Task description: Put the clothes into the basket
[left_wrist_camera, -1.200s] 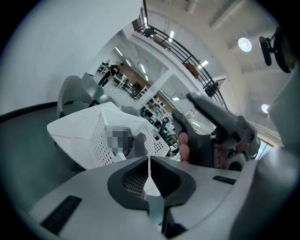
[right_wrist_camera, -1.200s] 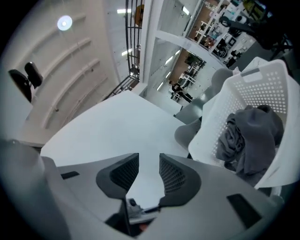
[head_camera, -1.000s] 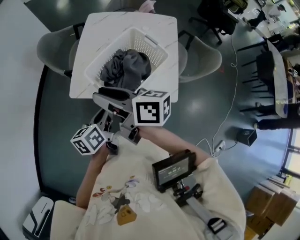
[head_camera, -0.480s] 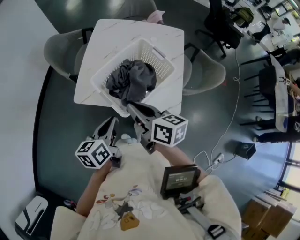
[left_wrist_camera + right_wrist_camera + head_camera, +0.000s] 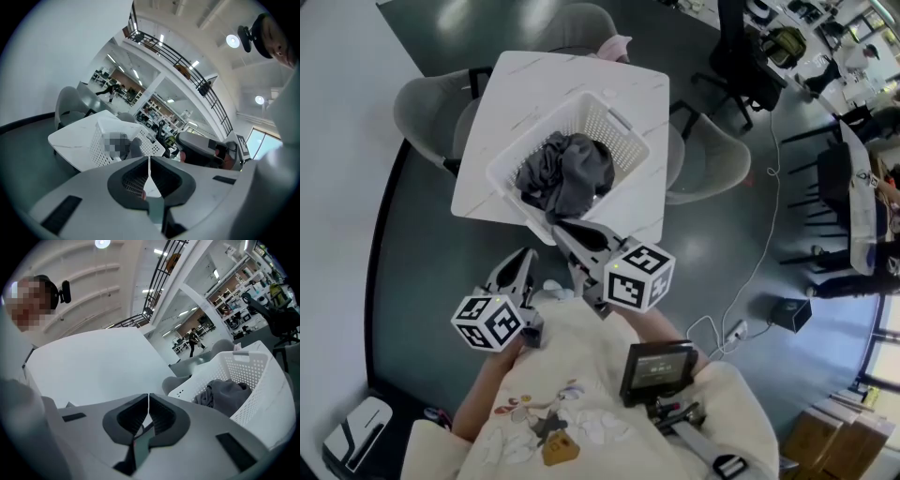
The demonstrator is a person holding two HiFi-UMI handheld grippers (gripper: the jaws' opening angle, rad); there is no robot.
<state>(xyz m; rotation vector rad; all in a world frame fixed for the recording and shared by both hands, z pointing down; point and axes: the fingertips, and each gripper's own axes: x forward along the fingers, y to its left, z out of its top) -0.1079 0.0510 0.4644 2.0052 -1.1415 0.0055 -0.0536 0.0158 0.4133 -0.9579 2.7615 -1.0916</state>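
A white perforated basket (image 5: 614,122) stands on a white marble-look table (image 5: 506,84). Dark grey clothes (image 5: 567,173) lie bunched inside it. The same basket (image 5: 253,366) with the grey clothes (image 5: 225,394) shows at the right of the right gripper view, and the basket (image 5: 101,140) sits left of centre in the left gripper view. My right gripper (image 5: 565,230) is shut and empty, its tips just at the table's near edge, pulled back from the basket. My left gripper (image 5: 525,258) is shut and empty, lower left, off the table over the floor.
Grey chairs (image 5: 422,98) flank the table, another chair (image 5: 712,141) on its right. A pink item (image 5: 614,42) lies on the far chair. Cable (image 5: 764,225) and a small black box (image 5: 792,312) sit on the dark floor to the right. A white wall runs along the left.
My right gripper has shut and drawn back from over the basket to the table's near edge. The left gripper stays low and shut. The clothes remain in the basket.
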